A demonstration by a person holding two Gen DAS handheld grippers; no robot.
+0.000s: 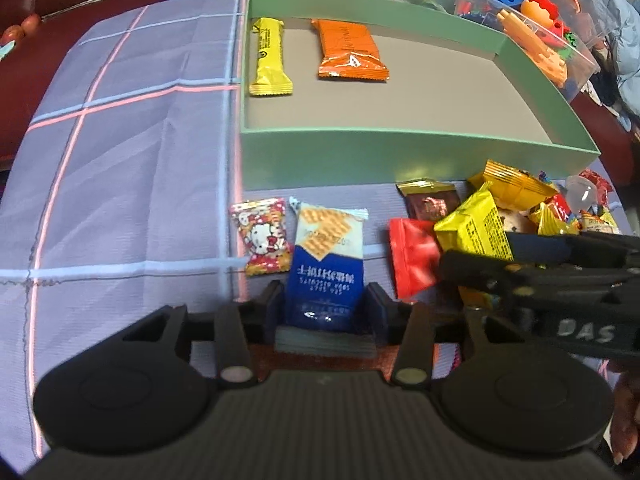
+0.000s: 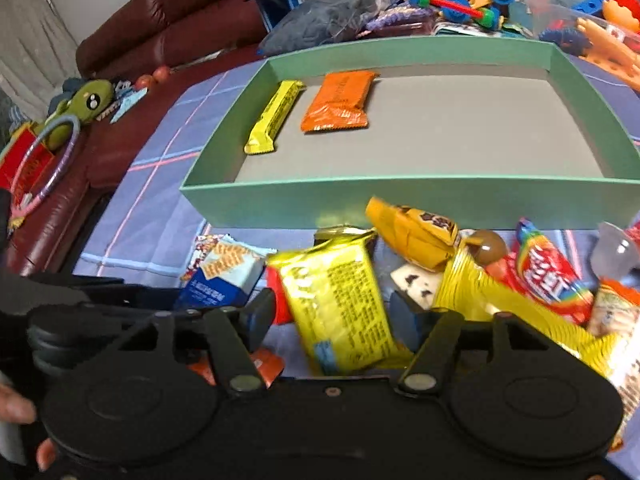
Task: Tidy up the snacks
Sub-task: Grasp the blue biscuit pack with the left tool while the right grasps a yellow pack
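Observation:
My left gripper (image 1: 326,308) is shut on the lower end of a blue cracker packet (image 1: 324,264), with a pad against each side. The packet lies on the checked cloth in front of the green box (image 1: 400,152). In the box rest a yellow bar (image 1: 268,56) and an orange packet (image 1: 348,52). My right gripper (image 2: 336,318) holds a yellow snack packet (image 2: 340,304) between its fingers. A red packet (image 1: 412,260) lies under the left finger. In the left wrist view, the right gripper's fingers (image 1: 560,276) come in from the right over the snack pile.
A cartoon-print candy packet (image 1: 264,236) lies left of the blue one. Several loose snacks, among them a rainbow packet (image 2: 540,272), are heaped right of my right gripper. Clear bins of plastic toys (image 1: 540,40) stand behind the box. A dark red sofa (image 2: 180,8) borders the cloth on the left.

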